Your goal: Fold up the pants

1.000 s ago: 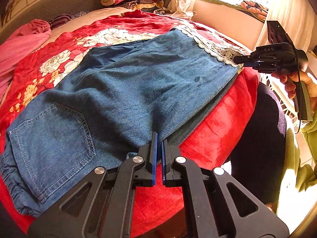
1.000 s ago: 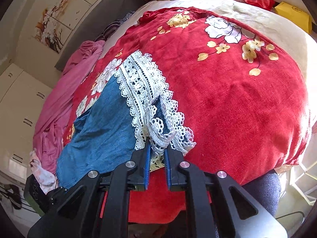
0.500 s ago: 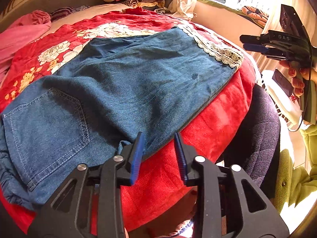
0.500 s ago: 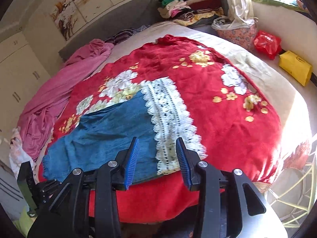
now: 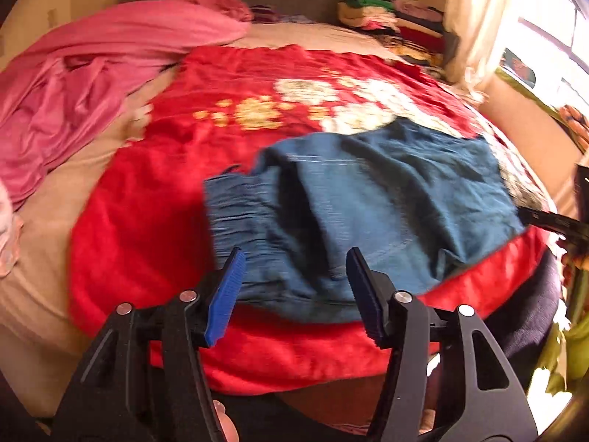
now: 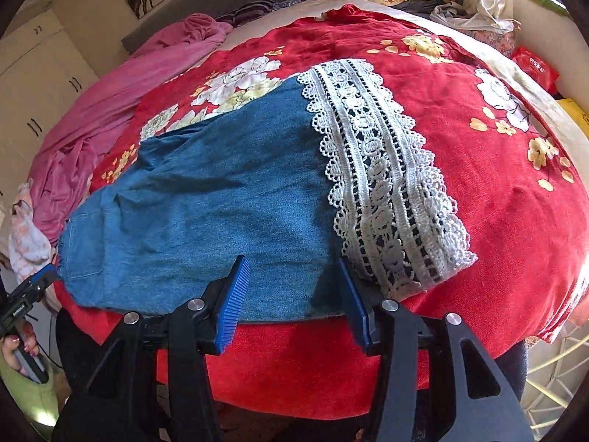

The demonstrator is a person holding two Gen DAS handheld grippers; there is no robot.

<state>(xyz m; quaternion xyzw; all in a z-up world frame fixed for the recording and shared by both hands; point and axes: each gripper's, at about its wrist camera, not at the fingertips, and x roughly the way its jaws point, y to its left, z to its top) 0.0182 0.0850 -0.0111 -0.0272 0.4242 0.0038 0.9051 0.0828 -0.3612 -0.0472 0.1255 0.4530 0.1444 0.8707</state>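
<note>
Blue denim pants (image 6: 206, 206) lie folded lengthwise on a red flowered blanket (image 6: 497, 169), with a white lace hem (image 6: 383, 169) at the right end. In the left wrist view the pants (image 5: 386, 199) show their gathered waistband (image 5: 235, 213) nearest me. My left gripper (image 5: 294, 287) is open and empty, just in front of the waistband. My right gripper (image 6: 292, 291) is open and empty at the near edge of the pants, beside the lace hem. The left gripper also shows at the far left of the right wrist view (image 6: 25, 291).
A pink sheet (image 5: 92, 73) lies bunched at the left of the bed. Stacked folded clothes (image 5: 390, 18) sit at the headboard. A red bag (image 6: 537, 66) and a yellow item (image 6: 574, 110) lie off the bed's right side. White cupboards (image 6: 33, 84) stand on the left.
Both grippers let go of the pants and opened wide. The left gripper swung left to the waistband end. The right gripper moved nearer, low over the pants' near edge.
</note>
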